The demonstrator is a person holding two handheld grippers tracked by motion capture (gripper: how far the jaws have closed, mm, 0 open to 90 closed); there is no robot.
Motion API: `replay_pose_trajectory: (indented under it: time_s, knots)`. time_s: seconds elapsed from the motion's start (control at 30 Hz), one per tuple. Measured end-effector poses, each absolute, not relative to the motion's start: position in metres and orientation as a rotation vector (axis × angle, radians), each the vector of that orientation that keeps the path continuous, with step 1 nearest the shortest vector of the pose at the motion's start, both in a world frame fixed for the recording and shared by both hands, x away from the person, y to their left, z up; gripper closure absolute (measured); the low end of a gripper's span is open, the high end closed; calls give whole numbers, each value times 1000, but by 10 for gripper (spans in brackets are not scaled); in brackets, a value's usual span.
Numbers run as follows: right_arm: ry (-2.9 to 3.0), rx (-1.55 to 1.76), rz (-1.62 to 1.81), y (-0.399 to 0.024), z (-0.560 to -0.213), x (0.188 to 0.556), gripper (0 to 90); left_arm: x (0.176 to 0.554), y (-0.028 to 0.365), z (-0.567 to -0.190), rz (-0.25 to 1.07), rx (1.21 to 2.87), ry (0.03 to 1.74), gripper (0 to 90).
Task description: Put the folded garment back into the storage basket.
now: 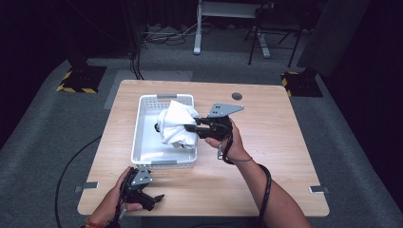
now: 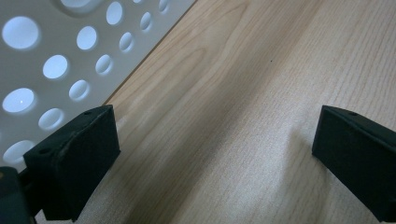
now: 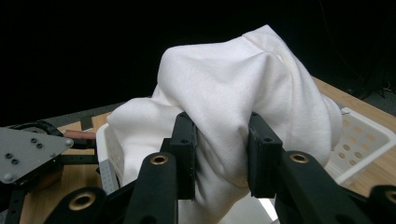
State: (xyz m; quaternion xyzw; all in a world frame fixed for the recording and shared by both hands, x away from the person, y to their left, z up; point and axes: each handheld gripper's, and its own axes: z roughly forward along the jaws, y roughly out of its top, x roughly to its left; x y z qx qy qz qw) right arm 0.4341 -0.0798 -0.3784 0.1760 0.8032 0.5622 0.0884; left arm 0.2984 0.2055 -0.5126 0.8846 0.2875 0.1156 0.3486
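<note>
Over the white basket point(image 1: 142, 142) near the desk's left edge, your right tongs point(image 1: 191, 128) clench the white cloth point(image 1: 176, 122); left tongs point(image 1: 159, 197) rest released.

Both grippers were black, each topped by a grey three-cornered plate dotted with small screws; the right gripper point(image 1: 191, 128) sat at about three o'clock from the left gripper point(image 1: 159, 197). Its linkage arms carried brass-coloured pivot pins, and its blocky black pads point(image 3: 265, 161) showed small screw holes. A black cable ran along the right forearm, with a thin band at the wrist and a reddish bracelet on the left.
</note>
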Motion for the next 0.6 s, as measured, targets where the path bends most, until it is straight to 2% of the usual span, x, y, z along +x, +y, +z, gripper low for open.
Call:
replay_pose_trajectory:
  time_s: [0.6]
  knots:
    - [2450,521,1667,-45,-394,443,693,298,206,-513,293,2294,744,7]
